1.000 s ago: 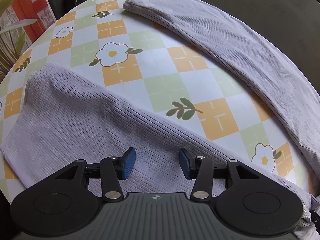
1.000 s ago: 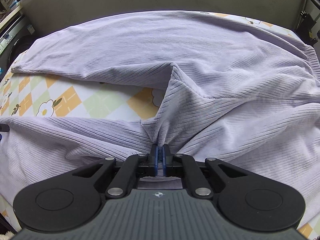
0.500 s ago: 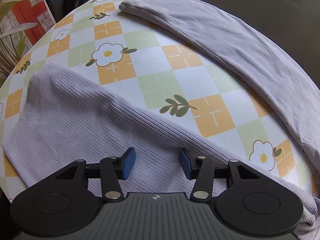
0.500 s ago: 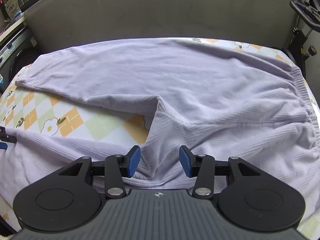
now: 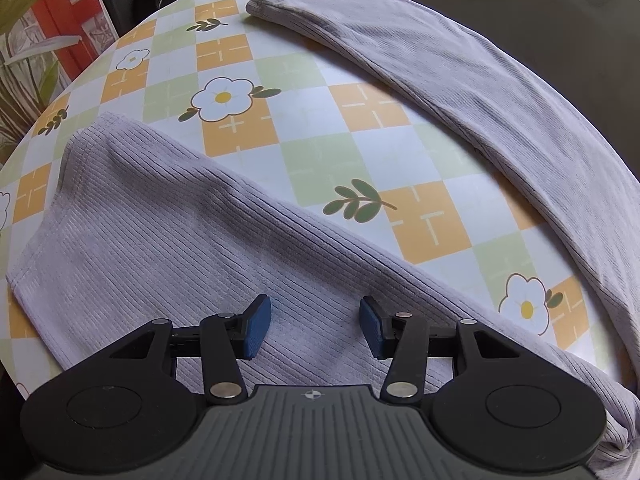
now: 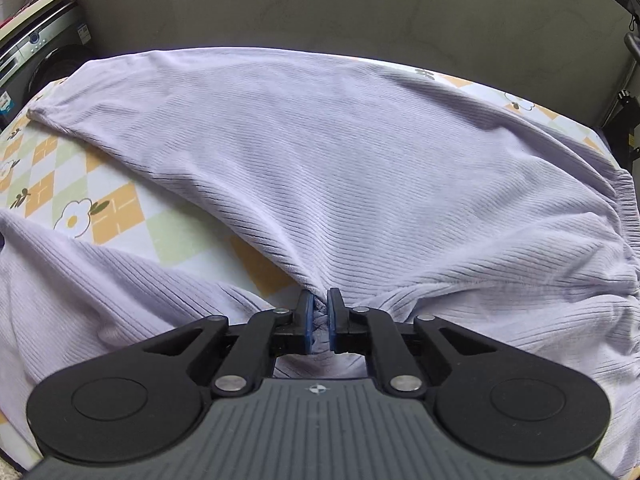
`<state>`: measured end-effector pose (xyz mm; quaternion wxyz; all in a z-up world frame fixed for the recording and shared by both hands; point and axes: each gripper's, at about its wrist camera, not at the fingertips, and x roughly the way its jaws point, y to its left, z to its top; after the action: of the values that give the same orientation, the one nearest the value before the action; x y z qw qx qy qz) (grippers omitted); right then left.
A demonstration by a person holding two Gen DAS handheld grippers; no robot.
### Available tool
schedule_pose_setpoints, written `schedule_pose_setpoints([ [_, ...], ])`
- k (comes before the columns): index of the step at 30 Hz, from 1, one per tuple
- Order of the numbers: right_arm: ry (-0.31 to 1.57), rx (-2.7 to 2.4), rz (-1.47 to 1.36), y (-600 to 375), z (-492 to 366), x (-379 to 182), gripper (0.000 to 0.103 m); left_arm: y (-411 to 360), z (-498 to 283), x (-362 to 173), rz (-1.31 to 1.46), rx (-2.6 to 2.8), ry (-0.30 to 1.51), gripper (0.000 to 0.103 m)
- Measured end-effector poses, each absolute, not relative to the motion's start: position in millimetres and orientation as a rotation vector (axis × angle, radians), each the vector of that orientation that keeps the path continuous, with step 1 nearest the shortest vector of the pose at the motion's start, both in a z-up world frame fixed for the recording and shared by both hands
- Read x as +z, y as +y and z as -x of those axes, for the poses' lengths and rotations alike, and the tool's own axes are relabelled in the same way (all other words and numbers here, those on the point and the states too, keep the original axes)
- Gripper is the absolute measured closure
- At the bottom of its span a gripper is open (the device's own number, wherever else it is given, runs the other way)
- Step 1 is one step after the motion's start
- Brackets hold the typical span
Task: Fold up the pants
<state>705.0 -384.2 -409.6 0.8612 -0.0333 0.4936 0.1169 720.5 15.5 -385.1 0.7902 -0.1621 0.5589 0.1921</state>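
Lavender ribbed pants (image 6: 360, 168) lie spread on a table with a flower-and-diamond cloth (image 5: 320, 152). In the left wrist view the near leg (image 5: 168, 240) lies under my left gripper (image 5: 315, 326), which is open and empty just above the fabric. The far leg (image 5: 460, 76) runs along the table's back edge. In the right wrist view my right gripper (image 6: 318, 318) is shut on a pinch of fabric at the crotch, where the two legs meet. The elastic waistband (image 6: 628, 216) is at the right.
A grey wall (image 6: 340, 12) stands behind the table. A washing machine (image 6: 36, 48) is at the left, and a plant and red box (image 5: 36, 40) lie beyond the table's left edge. A black metal frame (image 6: 628, 92) stands at the right.
My right gripper was shut on the crotch fabric, opened half a second ago, and is now shut on it again. The left gripper stayed open and shifted slightly over the near leg.
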Motion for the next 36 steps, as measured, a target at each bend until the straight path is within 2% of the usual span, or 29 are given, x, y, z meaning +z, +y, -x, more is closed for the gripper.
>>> schedule_pose_setpoints([
  [7,0.986,0.228,-0.102,-403.1,-698.6,-402.9,0.091,8.3,-723.0,-384.4,0.319,0.420,1.213,0.051],
  [10,0.939,0.182,-0.220,-433.2,-681.5,-392.2,0.083,12.2,-717.3,-379.6,0.366,0.410,1.207,0.051],
  [17,0.863,-0.090,-0.489,-538.4,-618.6,-389.1,0.080,-1.6,-708.4,-365.4,0.425,0.332,1.149,0.051],
  [22,0.834,-0.260,-0.572,-589.1,-568.8,-393.2,0.080,-31.2,-716.3,-370.9,0.426,0.284,1.182,0.051],
  [24,0.831,-0.317,-0.604,-602.0,-552.0,-397.8,0.079,-43.9,-720.7,-373.8,0.411,0.273,1.199,0.051],
  [26,0.824,-0.358,-0.647,-613.2,-536.6,-402.3,0.072,-55.9,-724.1,-374.4,0.388,0.260,1.200,0.051],
  [36,0.749,-0.432,-0.806,-651.0,-520.8,-433.5,0.073,-105.7,-730.8,-378.6,0.305,0.214,1.241,0.051],
])
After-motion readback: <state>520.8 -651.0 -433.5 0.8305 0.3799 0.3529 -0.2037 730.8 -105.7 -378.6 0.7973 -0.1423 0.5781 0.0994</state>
